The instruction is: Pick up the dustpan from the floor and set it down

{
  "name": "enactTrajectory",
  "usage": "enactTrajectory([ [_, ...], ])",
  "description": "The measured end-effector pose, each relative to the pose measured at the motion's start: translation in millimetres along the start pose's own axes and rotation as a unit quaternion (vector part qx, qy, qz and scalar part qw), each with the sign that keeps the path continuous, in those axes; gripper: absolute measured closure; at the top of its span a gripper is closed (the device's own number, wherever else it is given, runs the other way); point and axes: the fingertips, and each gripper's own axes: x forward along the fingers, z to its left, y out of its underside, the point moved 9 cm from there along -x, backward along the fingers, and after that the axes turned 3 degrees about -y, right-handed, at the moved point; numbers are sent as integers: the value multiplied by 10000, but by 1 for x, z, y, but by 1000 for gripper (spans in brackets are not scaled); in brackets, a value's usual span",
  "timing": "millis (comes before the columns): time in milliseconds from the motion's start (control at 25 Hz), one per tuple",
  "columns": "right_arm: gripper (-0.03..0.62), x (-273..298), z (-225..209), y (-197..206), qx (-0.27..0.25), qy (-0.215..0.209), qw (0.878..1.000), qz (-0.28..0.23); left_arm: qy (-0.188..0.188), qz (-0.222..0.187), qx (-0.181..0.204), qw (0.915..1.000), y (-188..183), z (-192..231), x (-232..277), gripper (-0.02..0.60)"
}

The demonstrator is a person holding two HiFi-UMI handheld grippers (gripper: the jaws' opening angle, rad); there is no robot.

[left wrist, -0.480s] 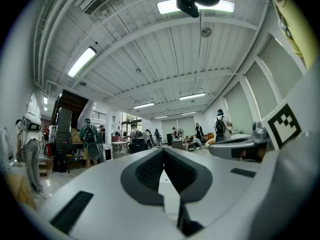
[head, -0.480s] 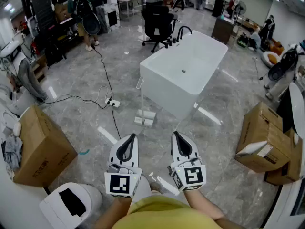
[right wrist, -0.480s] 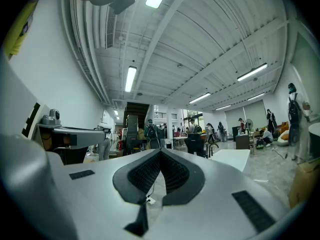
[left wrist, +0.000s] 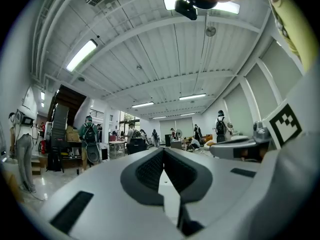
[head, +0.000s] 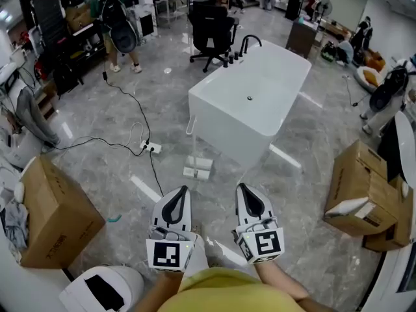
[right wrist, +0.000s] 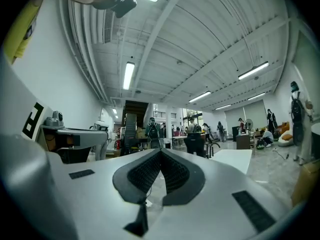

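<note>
The left tool (head: 175,199), a white plastic two-jaw gripper with black ribbed pads, sits low and just left of centre in the head view. It is held level in front of a person in a yellow top. In the left gripper view, the left tool (left wrist: 163,156) has its jaws pressed together at the tips, with nothing between them. The right tool (head: 249,197), its matching twin, is just beside it, low and right of centre. In the right gripper view, the right tool (right wrist: 160,159) is likewise closed and empty.

Beyond the tools spreads a glossy grey marble floor (head: 312,148). In the middle of the frame, at the foot of a white rectangular bathtub (head: 250,103), lies what is probably the dustpan (head: 197,167). It is a pale, flat piece with a thin looped handle rising against the tub wall, though it is too small to identify for certain. It is well apart from both tools. A black cable with a white power strip (head: 151,147) trails to its left. Brown cardboard boxes (head: 55,207) stand at the left and right edges.

The task seems to be at its start, with the approach not yet made. The next move calls for walking forward, lowering a tool towards the floor, and opening its jaws to take the handle.
</note>
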Motion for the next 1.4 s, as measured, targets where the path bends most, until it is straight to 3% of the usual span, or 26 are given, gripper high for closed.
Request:
enactTrajectory([
  [240, 583, 78, -15, 3, -114, 116, 9999, -16, 22, 25, -42, 10000, 12, 51, 63, 583],
  [640, 583, 176, -27, 8, -87, 454, 9988, 130, 486, 135, -53, 9987, 27, 115, 150, 583],
  [1000, 583, 217, -44, 19, -67, 543, 9980, 326, 675, 352, -193, 9969, 47, 134, 198, 583],
  [1400, 583, 274, -86, 27, -115, 427, 9987, 239, 613, 444, -296, 9967, 62, 144, 260, 583],
])
